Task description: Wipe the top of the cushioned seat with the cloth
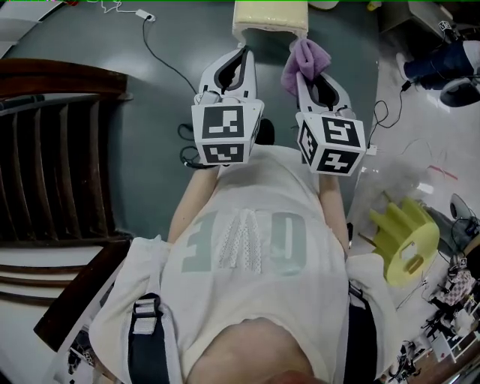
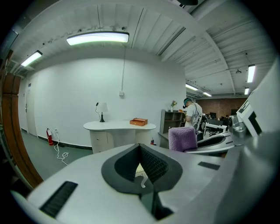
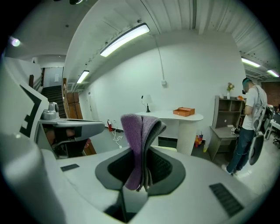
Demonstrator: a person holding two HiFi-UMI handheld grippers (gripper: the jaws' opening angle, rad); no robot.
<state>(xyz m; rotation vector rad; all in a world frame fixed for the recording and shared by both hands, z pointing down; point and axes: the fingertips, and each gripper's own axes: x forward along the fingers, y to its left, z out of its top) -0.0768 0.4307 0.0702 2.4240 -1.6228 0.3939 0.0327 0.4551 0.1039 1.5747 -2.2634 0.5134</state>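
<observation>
The pale yellow cushioned seat (image 1: 270,19) lies on the floor at the top of the head view, just beyond both grippers. My right gripper (image 1: 301,75) is shut on a folded purple cloth (image 1: 306,58), which sticks up from the jaws (image 3: 142,148) and hangs over them as the purple cloth (image 3: 138,135). My left gripper (image 1: 241,49) is held level beside it, jaws shut with nothing between them (image 2: 140,146). From the left gripper view the cloth (image 2: 182,139) shows to the right. Both grippers are raised in front of the person's chest, apart from the seat.
Dark wooden stairs (image 1: 52,165) fill the left side. A yellow plastic object (image 1: 405,236) stands at right. A cable (image 1: 161,60) runs over the grey floor. A white counter (image 2: 120,127) with a lamp and an orange box lies ahead; a person (image 3: 247,127) stands by shelves.
</observation>
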